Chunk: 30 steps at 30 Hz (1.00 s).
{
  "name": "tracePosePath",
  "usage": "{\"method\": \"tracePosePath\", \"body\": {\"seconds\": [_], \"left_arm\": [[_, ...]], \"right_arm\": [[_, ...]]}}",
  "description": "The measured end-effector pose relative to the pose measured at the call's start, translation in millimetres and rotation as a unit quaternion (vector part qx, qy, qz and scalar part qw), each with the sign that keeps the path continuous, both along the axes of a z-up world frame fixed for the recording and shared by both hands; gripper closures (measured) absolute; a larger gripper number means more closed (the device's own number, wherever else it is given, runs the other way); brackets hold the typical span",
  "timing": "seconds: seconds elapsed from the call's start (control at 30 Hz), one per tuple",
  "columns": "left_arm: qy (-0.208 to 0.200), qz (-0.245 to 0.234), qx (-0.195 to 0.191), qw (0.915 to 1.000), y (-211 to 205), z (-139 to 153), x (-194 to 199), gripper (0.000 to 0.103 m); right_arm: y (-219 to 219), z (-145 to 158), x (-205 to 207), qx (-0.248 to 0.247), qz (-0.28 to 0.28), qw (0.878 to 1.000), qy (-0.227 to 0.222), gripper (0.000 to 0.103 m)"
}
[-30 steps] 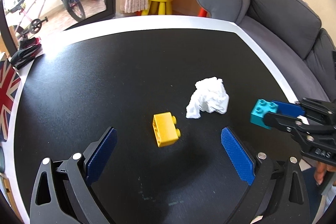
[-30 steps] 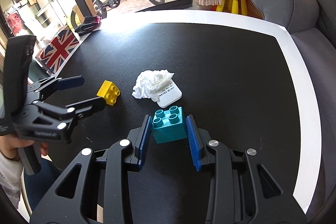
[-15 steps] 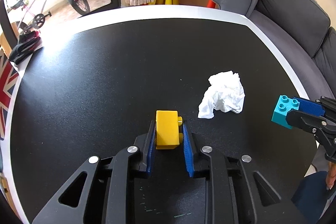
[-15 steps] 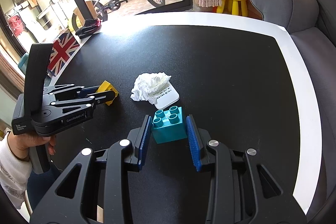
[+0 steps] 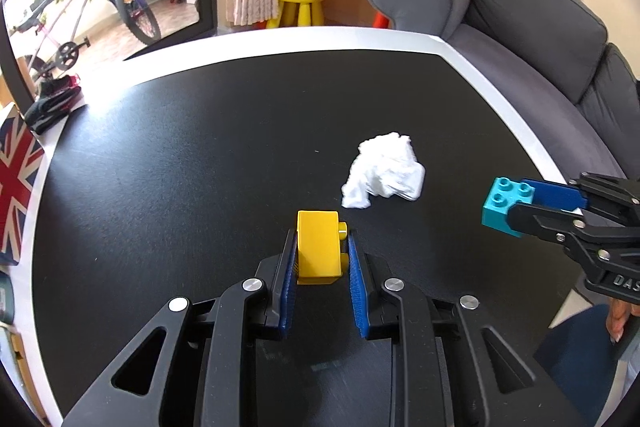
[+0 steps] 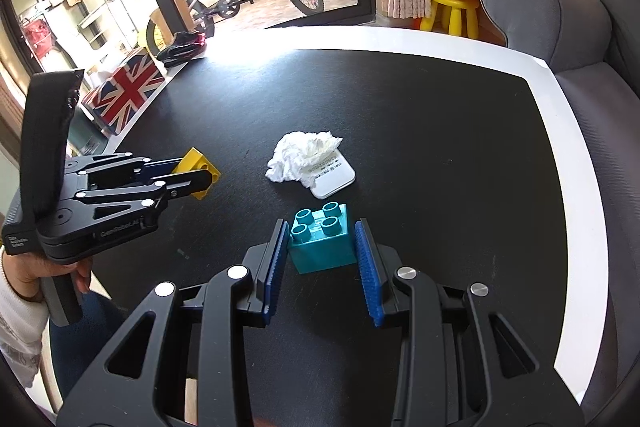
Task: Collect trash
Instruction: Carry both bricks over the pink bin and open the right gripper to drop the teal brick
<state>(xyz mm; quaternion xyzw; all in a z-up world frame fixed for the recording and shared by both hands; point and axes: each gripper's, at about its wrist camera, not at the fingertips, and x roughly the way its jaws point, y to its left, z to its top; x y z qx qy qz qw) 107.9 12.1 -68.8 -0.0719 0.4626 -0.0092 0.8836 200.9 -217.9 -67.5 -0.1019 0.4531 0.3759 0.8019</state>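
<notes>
My left gripper (image 5: pixel 320 247) is shut on a yellow toy brick (image 5: pixel 318 247), lifted a little off the black table (image 5: pixel 180 167); the right wrist view shows the same brick (image 6: pixel 197 167) in the left gripper (image 6: pixel 188 179). A teal toy brick (image 6: pixel 322 237) sits between the blue pads of my right gripper (image 6: pixel 322 247), which is shut on it; the left wrist view has the teal brick (image 5: pixel 502 201) at the right. A crumpled white tissue (image 5: pixel 384 171) lies mid-table, and the tissue (image 6: pixel 300 157) partly covers a small white card (image 6: pixel 334 177).
The table has a white rim (image 5: pixel 500 95). A grey sofa (image 5: pixel 540 39) runs along its right side. A Union Jack box (image 6: pixel 124 91) and a dark bundle (image 6: pixel 182 45) sit at the left edge. A hand (image 6: pixel 24 267) holds the left gripper's handle.
My left gripper went from wide open around the yellow brick to shut on it, then lifted it slightly. The right gripper kept still with the teal brick.
</notes>
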Motion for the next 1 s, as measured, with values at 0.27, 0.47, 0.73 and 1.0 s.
{"method": "tracePosePath", "body": {"seconds": [0.27, 0.47, 0.73, 1.0], "left_arm": [[-0.021, -0.027, 0.003, 0.9994, -21.5, 25.3, -43.9, 0.08], [-0.034, -0.045, 0.007, 0.9984, -36.3, 40.3, -79.2, 0.08], [-0.043, -0.062, 0.004, 0.9972, -54.1, 45.5, -119.0, 0.08], [-0.036, -0.076, -0.001, 0.9965, -68.3, 36.2, -145.4, 0.08]], "right_arm": [[-13.5, 17.9, -38.5, -0.001, 0.015, 1.0, -0.018, 0.069], [-28.6, 31.8, -76.5, 0.003, 0.027, 0.999, -0.031, 0.069], [-45.6, 41.1, -121.1, 0.005, 0.05, 0.998, -0.042, 0.069], [-67.8, 36.2, -151.9, 0.008, 0.056, 0.998, -0.033, 0.069]]}}
